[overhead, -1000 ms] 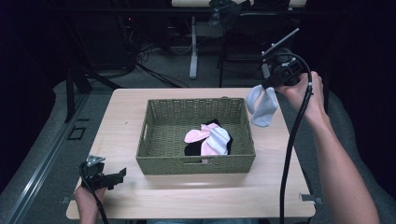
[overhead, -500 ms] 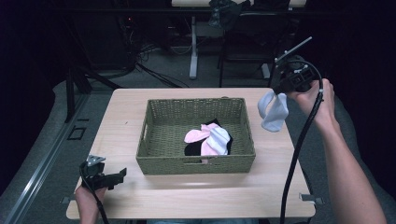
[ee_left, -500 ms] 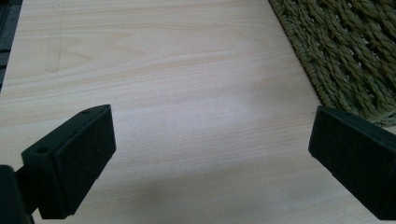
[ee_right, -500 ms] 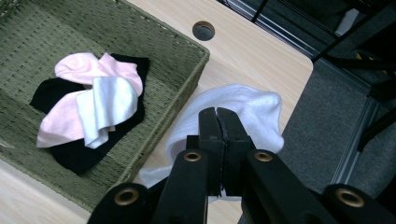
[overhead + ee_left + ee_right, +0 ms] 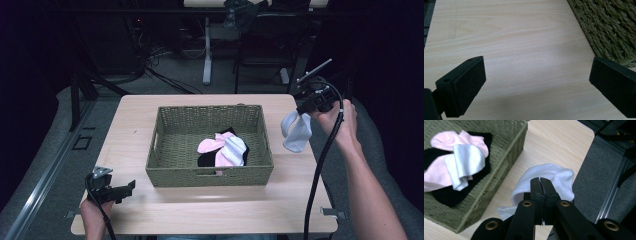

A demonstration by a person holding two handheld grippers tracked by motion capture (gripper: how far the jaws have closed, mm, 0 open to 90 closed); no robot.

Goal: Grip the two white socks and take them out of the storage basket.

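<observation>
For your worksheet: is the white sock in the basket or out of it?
Out. The white sock hangs from the shut right gripper, beside the basket.

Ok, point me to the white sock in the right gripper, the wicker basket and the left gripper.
white sock (image 5: 297,134): high view, on the hanging body of the sock.
wicker basket (image 5: 210,177): high view, on the near wall.
left gripper (image 5: 536,85): left gripper view, midway between its two open jaws.

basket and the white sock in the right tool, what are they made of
Basket: woven plant fibre or a wicker look-alike, matte olive green, with braided strands showing. White sock: soft knit fabric, probably cotton blend, since it hangs limp and folds where the right tool pinches it.
</observation>
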